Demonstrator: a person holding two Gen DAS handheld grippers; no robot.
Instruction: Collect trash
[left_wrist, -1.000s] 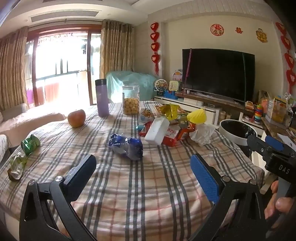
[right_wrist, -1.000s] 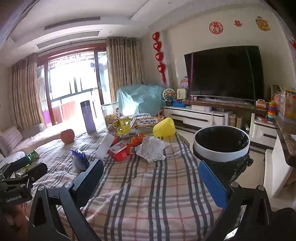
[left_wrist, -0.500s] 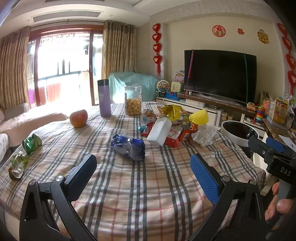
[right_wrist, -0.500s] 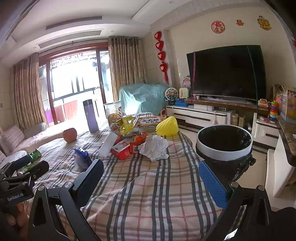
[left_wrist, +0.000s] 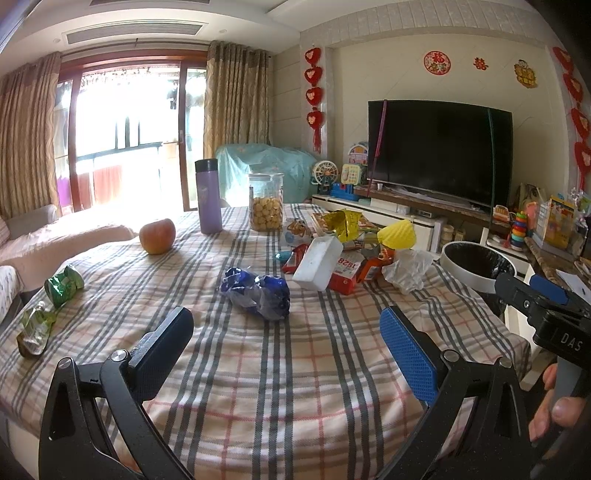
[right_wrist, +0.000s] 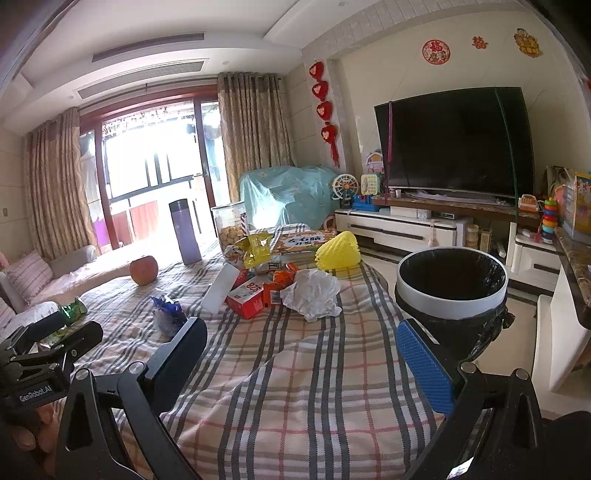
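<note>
Trash lies on a plaid tablecloth (left_wrist: 258, 369): a crumpled blue wrapper (left_wrist: 256, 291), a white box (left_wrist: 317, 262), a red carton (left_wrist: 343, 275), crumpled white paper (left_wrist: 406, 273), a yellow foam net (left_wrist: 397, 234) and green wrappers (left_wrist: 62, 282) at the left edge. A white-rimmed bin with a black liner (right_wrist: 452, 284) stands beside the table's right end. My left gripper (left_wrist: 286, 350) is open and empty, short of the blue wrapper. My right gripper (right_wrist: 301, 358) is open and empty over the table's near right corner, left of the bin.
An apple (left_wrist: 157, 236), a purple flask (left_wrist: 208, 195) and a cookie jar (left_wrist: 266, 201) stand at the far side of the table. A TV (right_wrist: 454, 142) on a low cabinet lies beyond the bin. A sofa (right_wrist: 33, 273) lines the left.
Both grippers have risen and eased slightly forward over the table. Both stay open and empty; nothing on the table has moved.
</note>
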